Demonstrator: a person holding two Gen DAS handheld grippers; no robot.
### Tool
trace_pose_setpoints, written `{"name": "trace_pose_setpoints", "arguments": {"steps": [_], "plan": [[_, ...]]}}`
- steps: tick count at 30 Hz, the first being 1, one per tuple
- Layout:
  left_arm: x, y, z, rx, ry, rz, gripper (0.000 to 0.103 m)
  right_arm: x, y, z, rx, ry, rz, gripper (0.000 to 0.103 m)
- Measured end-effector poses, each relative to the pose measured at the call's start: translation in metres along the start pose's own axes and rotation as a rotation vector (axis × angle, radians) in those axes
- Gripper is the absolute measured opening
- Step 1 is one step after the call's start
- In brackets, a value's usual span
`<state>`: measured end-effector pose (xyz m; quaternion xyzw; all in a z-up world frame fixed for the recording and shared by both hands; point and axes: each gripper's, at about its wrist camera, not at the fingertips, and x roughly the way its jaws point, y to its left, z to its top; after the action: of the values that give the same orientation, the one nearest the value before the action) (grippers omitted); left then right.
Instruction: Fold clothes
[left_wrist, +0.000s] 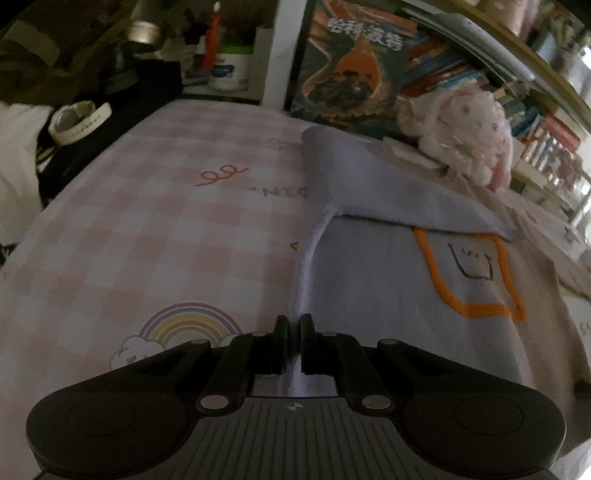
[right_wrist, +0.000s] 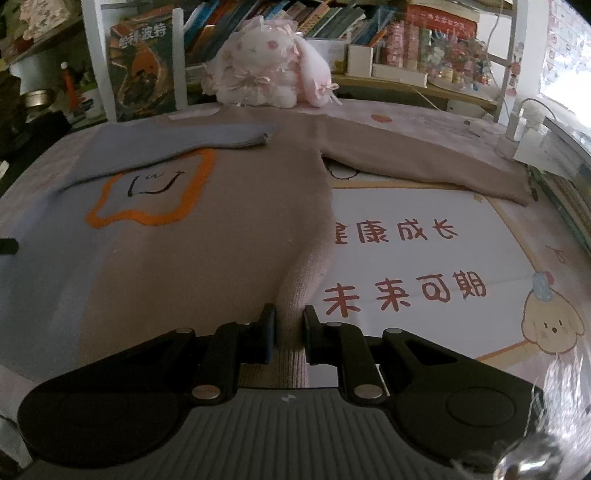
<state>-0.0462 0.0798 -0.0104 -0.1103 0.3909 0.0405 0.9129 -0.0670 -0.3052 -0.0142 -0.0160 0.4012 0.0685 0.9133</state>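
A two-tone sweater (right_wrist: 207, 254), blue-grey on one half and beige on the other, lies flat on the bed with an orange outlined patch (right_wrist: 155, 192) on its chest. The blue sleeve (right_wrist: 177, 142) is folded across the chest; the beige sleeve (right_wrist: 424, 158) stretches out to the right. My left gripper (left_wrist: 294, 325) is shut on the sweater's blue side edge (left_wrist: 303, 266) near the hem. My right gripper (right_wrist: 289, 317) is shut on the beige side edge (right_wrist: 306, 280) near the hem. The same orange patch (left_wrist: 469, 273) shows in the left wrist view.
A pink checked sheet (left_wrist: 147, 229) with a rainbow print covers the bed left of the sweater. A printed mat with large characters (right_wrist: 417, 258) lies to the right. A plush rabbit (right_wrist: 269, 70) and bookshelves (right_wrist: 332, 22) stand behind. A dark bag (left_wrist: 122, 107) sits at the left.
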Motion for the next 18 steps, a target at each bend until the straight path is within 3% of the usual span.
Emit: {"name": "trace_pose_setpoints", "arguments": {"steps": [5, 9, 10, 12, 13, 15, 18], "plan": [[-0.010, -0.002, -0.001, 0.046, -0.030, 0.004, 0.014, 0.000, 0.005, 0.000, 0.006, 0.001, -0.028, 0.017], [-0.018, -0.003, -0.001, 0.083, -0.055, 0.008, 0.021, -0.007, 0.001, 0.000, 0.069, 0.001, -0.028, 0.040], [-0.020, -0.003, -0.002, 0.092, -0.061, 0.009, 0.026, -0.011, 0.001, -0.001, 0.081, -0.006, -0.033, 0.044], [-0.024, -0.004, -0.002, 0.110, -0.073, 0.011, 0.047, -0.018, 0.001, -0.001, 0.103, -0.019, -0.044, 0.051], [-0.026, -0.004, -0.002, 0.119, -0.079, 0.012, 0.054, -0.022, 0.001, -0.002, 0.111, -0.027, -0.054, 0.059], [-0.033, -0.008, -0.002, 0.139, -0.109, 0.017, 0.078, -0.030, 0.002, -0.004, 0.126, -0.044, -0.076, 0.075], [-0.035, -0.017, -0.002, 0.183, -0.128, 0.008, 0.085, -0.040, 0.003, -0.006, 0.138, -0.056, -0.111, 0.084]]}}
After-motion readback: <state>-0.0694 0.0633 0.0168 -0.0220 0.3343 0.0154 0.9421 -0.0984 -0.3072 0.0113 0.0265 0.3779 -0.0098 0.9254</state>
